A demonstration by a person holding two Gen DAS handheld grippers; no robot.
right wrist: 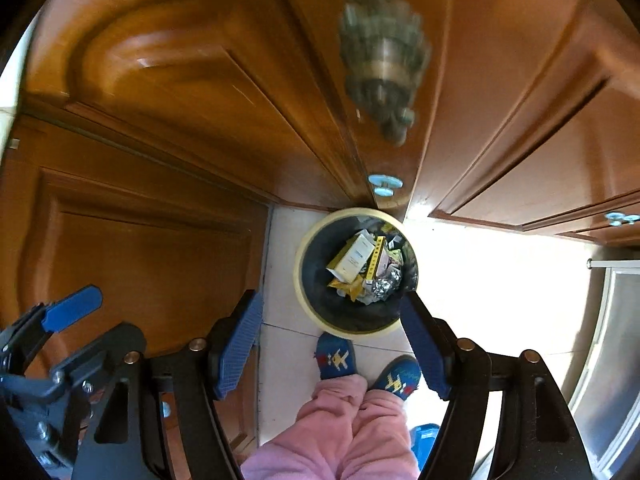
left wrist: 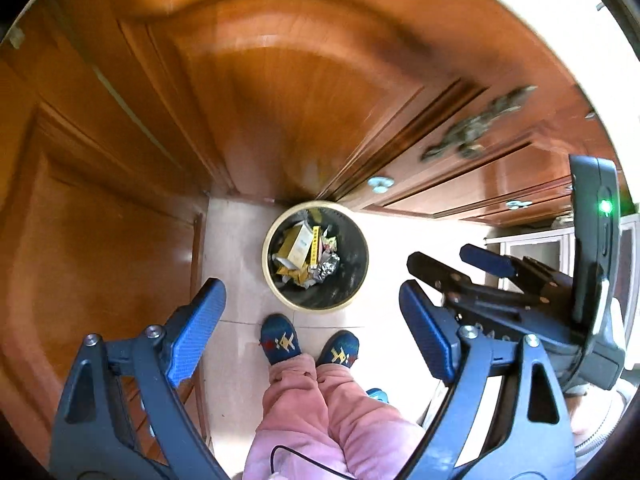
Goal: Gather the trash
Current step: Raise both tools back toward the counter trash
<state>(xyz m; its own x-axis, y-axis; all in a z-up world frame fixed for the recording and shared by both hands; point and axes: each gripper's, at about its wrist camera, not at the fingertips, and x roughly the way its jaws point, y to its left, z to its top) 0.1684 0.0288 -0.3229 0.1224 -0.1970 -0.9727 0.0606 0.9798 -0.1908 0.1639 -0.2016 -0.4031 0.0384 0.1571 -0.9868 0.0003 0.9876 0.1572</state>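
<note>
Fingers of our left gripper (left wrist: 312,328) & right gripper (right wrist: 332,344) spread wide, nothing between; both aim down at round black waste bin w/ cream rim (left wrist: 315,258), on pale tile floor (left wrist: 236,248) by wooden cabinet doors (left wrist: 280,92), holding cartons & crumpled foil (right wrist: 382,288), just ahead of patterned blue slippers (left wrist: 280,340).

Both grippers aimed down, L (left wrist: 308,332) & R (right wrist: 332,344) jaws wide, empty.

Pale tiled floor (left wrist: 236,240) carries a round trash bin (left wrist: 352,300) by wooden cabinets, slippered feet (left wrist: 280,340) just beside
</note>
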